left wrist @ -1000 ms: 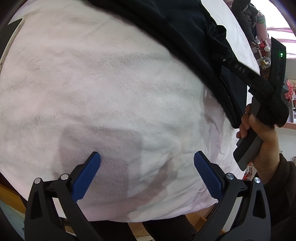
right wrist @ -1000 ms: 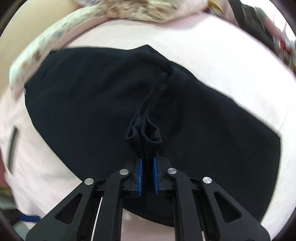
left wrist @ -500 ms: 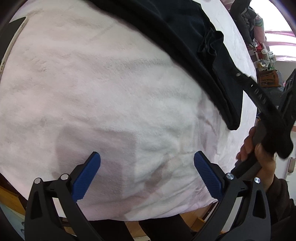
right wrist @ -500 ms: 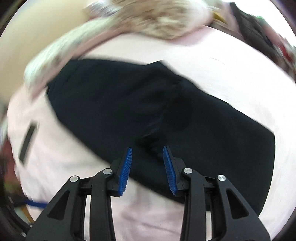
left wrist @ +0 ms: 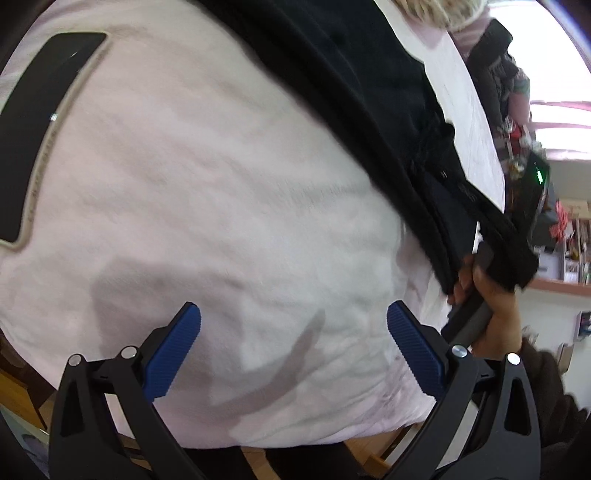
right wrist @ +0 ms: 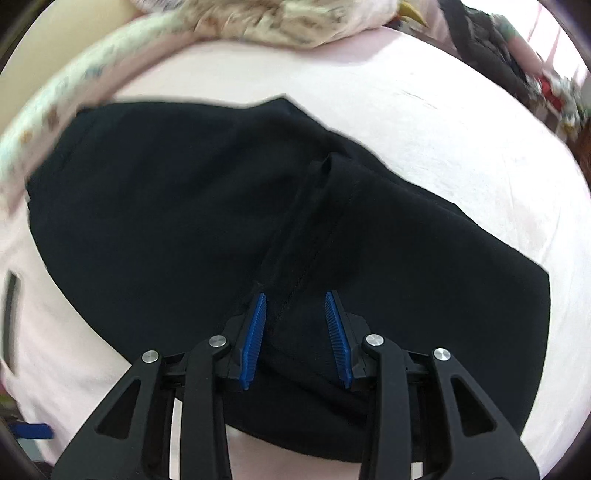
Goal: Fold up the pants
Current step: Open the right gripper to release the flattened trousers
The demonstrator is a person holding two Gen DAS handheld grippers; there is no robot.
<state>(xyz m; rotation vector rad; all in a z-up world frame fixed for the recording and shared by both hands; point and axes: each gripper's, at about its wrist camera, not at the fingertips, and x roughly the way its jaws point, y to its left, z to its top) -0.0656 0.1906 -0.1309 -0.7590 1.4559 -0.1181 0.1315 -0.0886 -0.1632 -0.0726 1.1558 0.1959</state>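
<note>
Black pants [right wrist: 166,206] lie spread flat on a pink blanket [right wrist: 461,140], a raised seam running up their middle. My right gripper [right wrist: 295,295] hovers just above that seam near the pants' front edge. Its jaws are opening, and the blue pads stand apart without pressing the cloth. In the left wrist view the pants [left wrist: 351,74] cross the upper right. My left gripper [left wrist: 293,310] is wide open over bare blanket [left wrist: 221,184], nothing between its fingers. A hand [left wrist: 495,306] grips the right tool's handle at the pants' near end.
A dark phone in a beige case [left wrist: 40,122] lies on the blanket at the left. Floral bedding [right wrist: 258,18] bunches along the far side. The blanket's near edge drops to a wooden floor [left wrist: 369,450]. Cluttered shelves [left wrist: 569,240] stand at the right.
My right gripper was shut on a bunched fold of the pants; its jaws have parted and the cloth has dropped flat. My left gripper shifted sideways, bringing the phone into view.
</note>
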